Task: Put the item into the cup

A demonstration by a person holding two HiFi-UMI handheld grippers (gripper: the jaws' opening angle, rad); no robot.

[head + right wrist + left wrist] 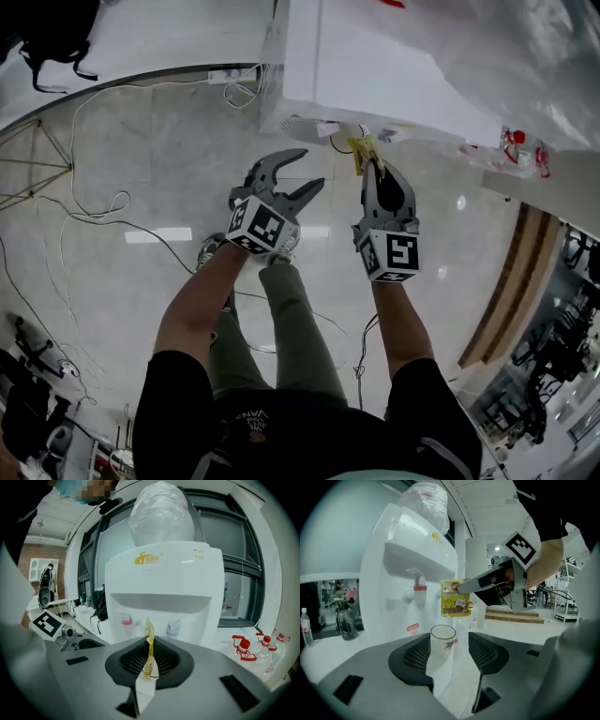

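Head view. Shows the left hand-held gripper spread wide and empty, just left of the right hand-held gripper, the latter pinching a small yellow sachet by one edge, near the foot of the white water dispenser. Gives no clear sight of the cup.

Left gripper view. Looks out between the spread jaws at a clear cup standing upright near the dispenser, pads apart from its wall. Catches the sachet face-on, hanging above the cup's mouth as seen from here, clamped at its top edge. Cannot tell what the cup stands on.

Right gripper view. Meets the sachet edge-on, pressed between closed pads, its free part standing out beyond them.

Handling, as a judgement: probably light, thin and limp, with a slick film; best kept by the sealed edge so the body hangs straight for dropping in. Likely a flimsy, easily tipped cup too; worth steadying at mid-wall with a soft squeeze.
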